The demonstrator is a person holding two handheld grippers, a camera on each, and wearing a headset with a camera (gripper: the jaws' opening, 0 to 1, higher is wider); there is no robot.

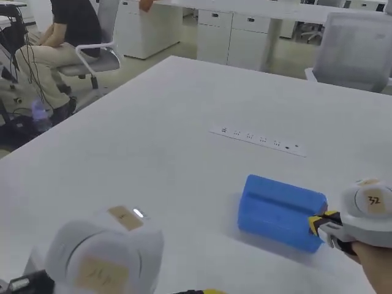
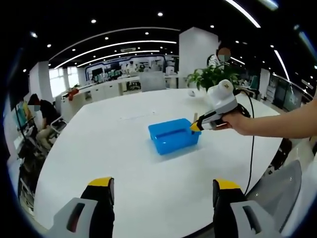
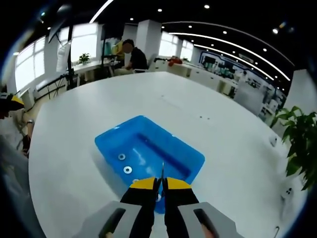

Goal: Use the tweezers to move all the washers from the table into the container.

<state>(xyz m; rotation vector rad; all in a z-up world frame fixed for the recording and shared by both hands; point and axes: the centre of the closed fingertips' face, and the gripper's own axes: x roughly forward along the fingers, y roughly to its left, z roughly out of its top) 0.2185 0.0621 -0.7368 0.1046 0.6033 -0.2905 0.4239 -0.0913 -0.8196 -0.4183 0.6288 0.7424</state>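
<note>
Two washers (image 3: 122, 156) lie flat on the floor of the blue container (image 3: 119, 131), left of and just beyond the tip of the tweezers (image 3: 162, 173) in the right gripper view. The right gripper (image 3: 159, 186) has its jaws pinched together on the tweezers, tip hanging over the container's near wall, inside the rim. The left gripper (image 2: 163, 184) has jaws wide apart, empty, well back over the white table (image 2: 99, 148) (so the right one is clearly nearer). Whether the tweezers carry a washer: too small to tell. If they do, the drop is straight down.
</note>
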